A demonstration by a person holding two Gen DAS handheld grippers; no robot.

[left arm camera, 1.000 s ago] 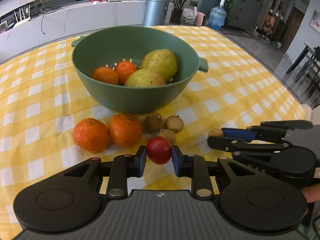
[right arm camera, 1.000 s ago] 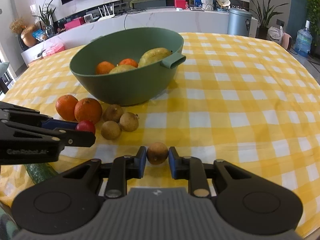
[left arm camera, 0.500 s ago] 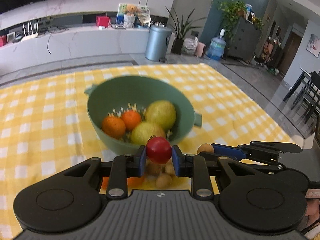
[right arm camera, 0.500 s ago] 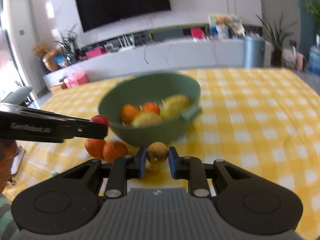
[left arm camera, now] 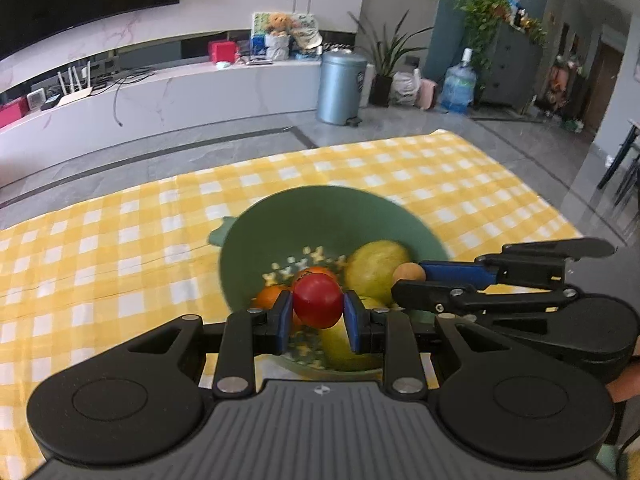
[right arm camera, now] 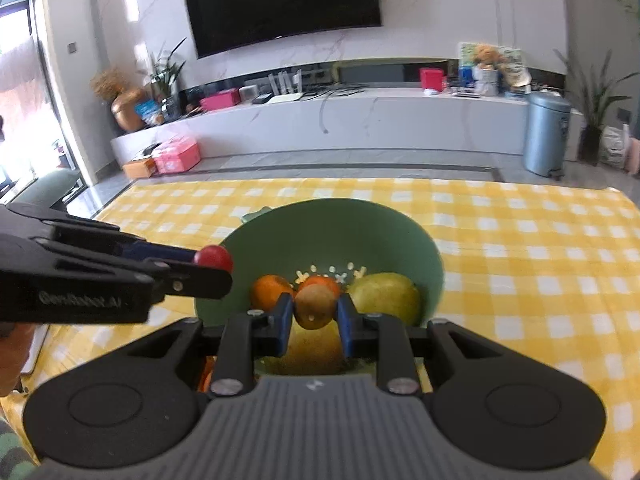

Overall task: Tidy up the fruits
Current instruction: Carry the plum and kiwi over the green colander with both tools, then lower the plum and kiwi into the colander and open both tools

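The counter [left arm camera: 100, 264], covered in a yellow-and-white checked cloth, carries a green colander bowl [left arm camera: 320, 216] with star-shaped drain holes in its floor. Both claws hang above the bowl's opening, side by side.

Inside the bowl lie two yellow-green pears; one [right arm camera: 384, 298] rests against the right wall, the other sits nearer the camera and is mostly hidden behind the right claw's fingers. Beside them are two oranges [right arm camera: 270, 290], touching each other at the bowl's bottom.

The left claw [left arm camera: 318, 316] is clenched on a red round fruit [left arm camera: 318, 300], pinched between its blue pads and held over the oranges. The right claw [right arm camera: 314, 318] is clenched on a small brown fruit [right arm camera: 314, 306], possibly a longan, though the blur makes its skin hard to read. In the left wrist view that brown fruit shows at the tip of the right claw, just beside the pear.
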